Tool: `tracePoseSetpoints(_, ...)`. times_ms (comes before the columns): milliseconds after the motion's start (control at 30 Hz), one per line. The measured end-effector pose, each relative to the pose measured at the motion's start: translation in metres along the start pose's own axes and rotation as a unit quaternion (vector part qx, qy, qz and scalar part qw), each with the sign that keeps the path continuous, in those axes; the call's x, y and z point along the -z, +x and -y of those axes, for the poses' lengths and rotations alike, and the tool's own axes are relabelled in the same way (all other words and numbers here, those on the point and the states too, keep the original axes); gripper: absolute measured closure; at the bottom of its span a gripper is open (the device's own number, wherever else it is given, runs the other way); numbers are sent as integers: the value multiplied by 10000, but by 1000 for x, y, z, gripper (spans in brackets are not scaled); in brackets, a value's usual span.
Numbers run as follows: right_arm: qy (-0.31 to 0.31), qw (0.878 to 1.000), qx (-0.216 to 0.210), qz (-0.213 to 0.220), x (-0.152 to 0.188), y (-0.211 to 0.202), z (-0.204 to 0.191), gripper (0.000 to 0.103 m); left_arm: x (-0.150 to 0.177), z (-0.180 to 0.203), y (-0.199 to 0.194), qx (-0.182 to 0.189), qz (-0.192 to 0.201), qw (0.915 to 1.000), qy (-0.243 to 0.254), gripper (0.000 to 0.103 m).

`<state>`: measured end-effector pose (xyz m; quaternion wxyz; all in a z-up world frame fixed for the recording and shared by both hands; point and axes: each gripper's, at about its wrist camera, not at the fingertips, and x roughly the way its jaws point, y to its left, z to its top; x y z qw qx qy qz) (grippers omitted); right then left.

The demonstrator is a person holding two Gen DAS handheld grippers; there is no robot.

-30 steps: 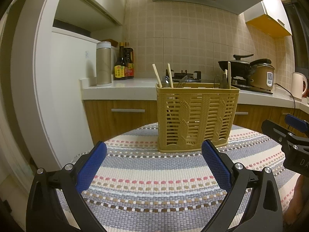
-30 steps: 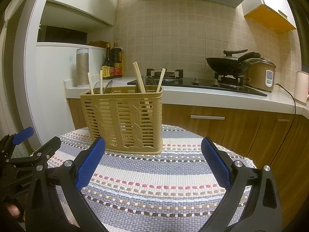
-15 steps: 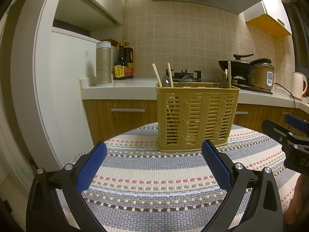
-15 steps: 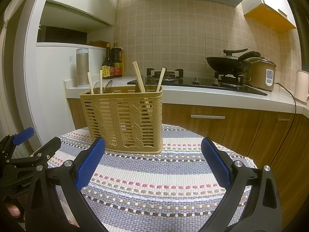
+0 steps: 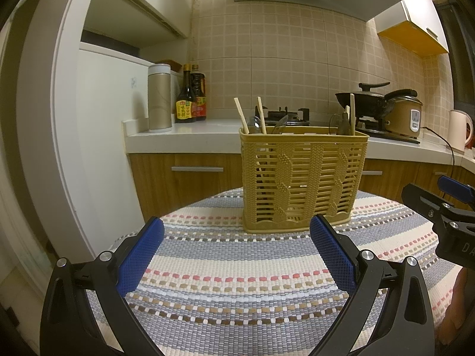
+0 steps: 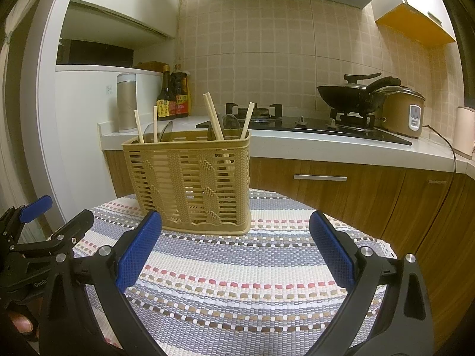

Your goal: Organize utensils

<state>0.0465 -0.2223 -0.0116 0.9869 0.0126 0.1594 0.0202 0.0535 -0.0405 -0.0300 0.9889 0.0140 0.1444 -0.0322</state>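
A tan plastic utensil basket (image 5: 302,181) stands upright on the striped woven mat (image 5: 237,273); it also shows in the right wrist view (image 6: 190,181). Wooden chopsticks (image 5: 241,115) and spoons (image 5: 279,124) stand in it, at its left and right ends. My left gripper (image 5: 236,247) is open and empty, a short way in front of the basket. My right gripper (image 6: 234,246) is open and empty, in front of the basket and to its right. Each gripper shows at the edge of the other's view: the right one (image 5: 445,207), the left one (image 6: 44,228).
Behind the table runs a kitchen counter (image 5: 184,133) with a steel flask (image 5: 159,98), two sauce bottles (image 5: 191,95), a gas hob with a wok (image 6: 353,95), a rice cooker (image 6: 403,109) and a kettle (image 5: 458,130). A white fridge (image 5: 104,136) stands at the left.
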Motion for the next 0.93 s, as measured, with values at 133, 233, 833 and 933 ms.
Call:
tracePoseSetpoints(133, -2, 10000, -1, -13, 0, 0, -1, 8, 1, -1, 0, 39, -18, 10000, -9, 8)
tracePoseSetpoints(233, 0, 10000, -6, -17, 0, 0, -1, 8, 1, -2, 0, 77, -37, 10000, -24, 8)
tracePoseSetpoints(833, -7, 10000, -8, -32, 1, 2, -2, 8, -2, -3, -3, 239, -55, 9996, -110, 7)
tracePoseSetpoints(933, 2, 10000, -12, -43, 2, 3, -2, 8, -2, -6, -2, 218, -54, 9996, -160, 7)
